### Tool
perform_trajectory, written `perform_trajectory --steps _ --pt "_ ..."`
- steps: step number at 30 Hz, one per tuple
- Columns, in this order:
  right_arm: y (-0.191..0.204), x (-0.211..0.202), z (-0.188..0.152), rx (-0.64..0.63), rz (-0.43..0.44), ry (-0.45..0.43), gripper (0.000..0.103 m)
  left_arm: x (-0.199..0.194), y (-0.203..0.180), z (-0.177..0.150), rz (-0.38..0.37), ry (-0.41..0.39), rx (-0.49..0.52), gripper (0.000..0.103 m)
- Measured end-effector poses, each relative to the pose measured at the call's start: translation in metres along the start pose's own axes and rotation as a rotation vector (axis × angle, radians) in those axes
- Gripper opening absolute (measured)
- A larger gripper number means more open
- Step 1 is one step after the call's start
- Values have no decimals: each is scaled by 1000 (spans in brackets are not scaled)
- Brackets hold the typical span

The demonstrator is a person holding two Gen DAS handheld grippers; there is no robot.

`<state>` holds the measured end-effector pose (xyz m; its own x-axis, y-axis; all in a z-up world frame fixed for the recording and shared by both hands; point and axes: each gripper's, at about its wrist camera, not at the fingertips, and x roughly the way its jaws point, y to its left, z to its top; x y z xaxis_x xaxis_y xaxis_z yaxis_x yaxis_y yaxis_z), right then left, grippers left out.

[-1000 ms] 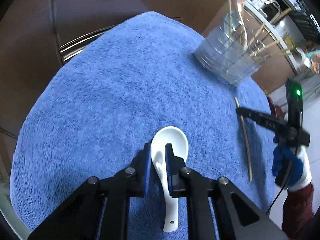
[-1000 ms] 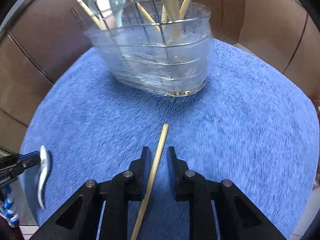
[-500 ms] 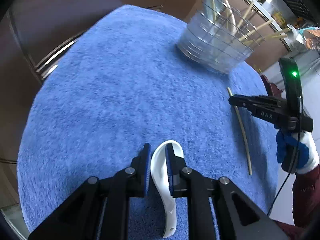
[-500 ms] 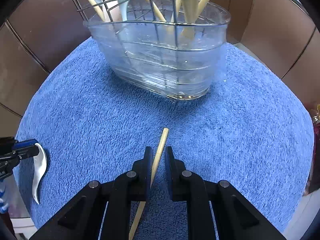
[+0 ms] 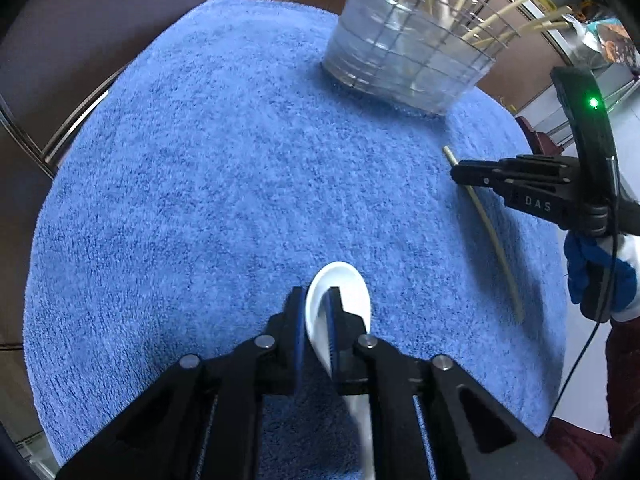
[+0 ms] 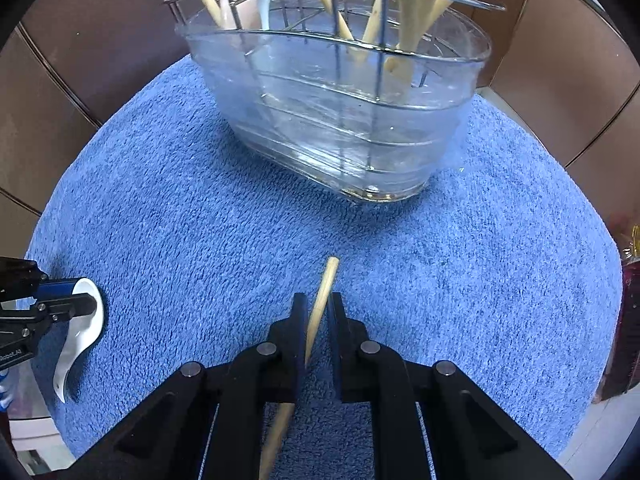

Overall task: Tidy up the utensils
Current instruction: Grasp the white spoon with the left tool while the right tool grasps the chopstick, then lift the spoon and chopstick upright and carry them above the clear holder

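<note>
Both grippers grip a utensil over the blue towel (image 5: 200,200).

The left gripper (image 5: 316,300) has its fingers closed on the bowl of a white spoon (image 5: 340,292), handle trailing back under it. The right gripper (image 6: 316,312) has its fingers nearly closed around a wooden chopstick (image 6: 324,288), tip pointing toward the clear holder (image 6: 340,120), which stands near with chopsticks and a spoon inside.

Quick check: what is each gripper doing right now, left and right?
Left gripper: closed on the white spoon.
Right gripper: closed on the chopstick.
</note>
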<state>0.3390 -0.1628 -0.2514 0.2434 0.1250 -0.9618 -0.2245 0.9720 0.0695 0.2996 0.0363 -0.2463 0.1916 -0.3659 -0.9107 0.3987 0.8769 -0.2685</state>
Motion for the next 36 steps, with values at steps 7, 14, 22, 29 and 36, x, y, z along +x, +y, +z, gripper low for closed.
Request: perform_trajectory --steps 7,14,22,29,36 --pt "4 -24 -21 15 65 -47 6 -21 -12 -21 43 -107 -35 4" --pt "7 -71 -53 4 135 -176 6 -61 -26 -44 89 -256 -55 4" --pt "0 -161 -75 -11 217 -529 6 -127 -67 -29 155 -505 -37 4" --pt "2 -244 -34 -8 258 -923 6 -180 -91 41 163 -739 -86 4" --pt "-17 -272 21 46 244 -1182 6 -176 -118 119 185 -881 -107 4"
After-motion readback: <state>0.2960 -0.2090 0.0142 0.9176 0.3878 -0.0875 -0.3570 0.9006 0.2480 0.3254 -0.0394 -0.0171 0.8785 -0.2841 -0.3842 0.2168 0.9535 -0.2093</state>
